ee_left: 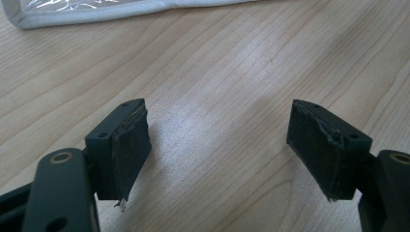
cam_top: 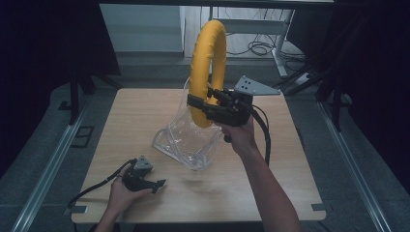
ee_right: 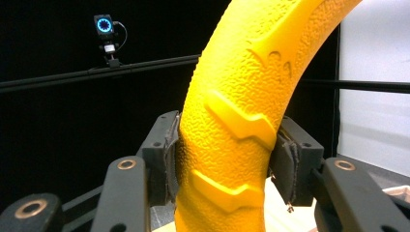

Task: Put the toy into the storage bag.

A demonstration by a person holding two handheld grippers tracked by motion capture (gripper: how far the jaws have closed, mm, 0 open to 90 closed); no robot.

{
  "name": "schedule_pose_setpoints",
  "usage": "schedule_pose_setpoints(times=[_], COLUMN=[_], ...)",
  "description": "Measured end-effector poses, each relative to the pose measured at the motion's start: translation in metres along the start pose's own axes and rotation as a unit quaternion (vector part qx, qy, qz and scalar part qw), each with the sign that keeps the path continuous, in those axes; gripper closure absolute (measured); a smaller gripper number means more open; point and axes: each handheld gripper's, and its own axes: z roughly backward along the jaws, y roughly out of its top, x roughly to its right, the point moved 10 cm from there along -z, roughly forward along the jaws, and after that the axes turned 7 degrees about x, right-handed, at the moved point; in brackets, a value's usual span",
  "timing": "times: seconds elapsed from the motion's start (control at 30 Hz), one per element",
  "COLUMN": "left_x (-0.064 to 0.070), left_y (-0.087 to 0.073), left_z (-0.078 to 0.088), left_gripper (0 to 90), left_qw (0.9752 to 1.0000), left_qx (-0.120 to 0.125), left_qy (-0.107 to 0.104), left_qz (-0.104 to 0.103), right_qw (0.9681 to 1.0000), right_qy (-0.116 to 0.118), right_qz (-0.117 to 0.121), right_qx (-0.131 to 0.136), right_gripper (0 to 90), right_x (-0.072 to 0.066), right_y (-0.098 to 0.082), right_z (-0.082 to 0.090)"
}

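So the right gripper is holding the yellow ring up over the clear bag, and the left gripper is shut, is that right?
Not quite: the left gripper is open, its jaws wide apart over the bare table in the left gripper view. The rest holds: the right gripper holds the yellow ring above the clear bag.

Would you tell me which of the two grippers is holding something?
The right gripper is clamped on the yellow ring, held upright; the left gripper lies open and empty near the table's front.

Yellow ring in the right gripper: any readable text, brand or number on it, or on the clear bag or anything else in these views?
None can be read.
yellow ring: raised chevron ridges and faint embossed marks near the top, too indistinct to read.
clear bag: no print visible.
small device on the dark rail: a glowing blue ring, no characters.
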Motion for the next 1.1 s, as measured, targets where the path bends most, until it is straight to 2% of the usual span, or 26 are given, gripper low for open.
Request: schedule_pose_setpoints(times=[0.63, 1.1], left_x=[-0.001, -0.001], left_y=[0.0, -0.001], left_z=[0.0, -0.001], left_gripper=[23.2, 23.2], left_qw=[1.0, 1.0], left_qx=[-0.002, -0.003], left_qy=[0.002, 0.003], left_qz=[-0.002, -0.003], right_qw=[0.9996, 0.9985], right_qy=[0.024, 0.031], right_qz=[-0.015, -0.035], right_qx=[-0.007, -0.029], right_gripper=[49.0, 48.9], right_x=[-0.012, -0.009], right_y=[-0.028, -0.05], right_z=[-0.013, -0.017])
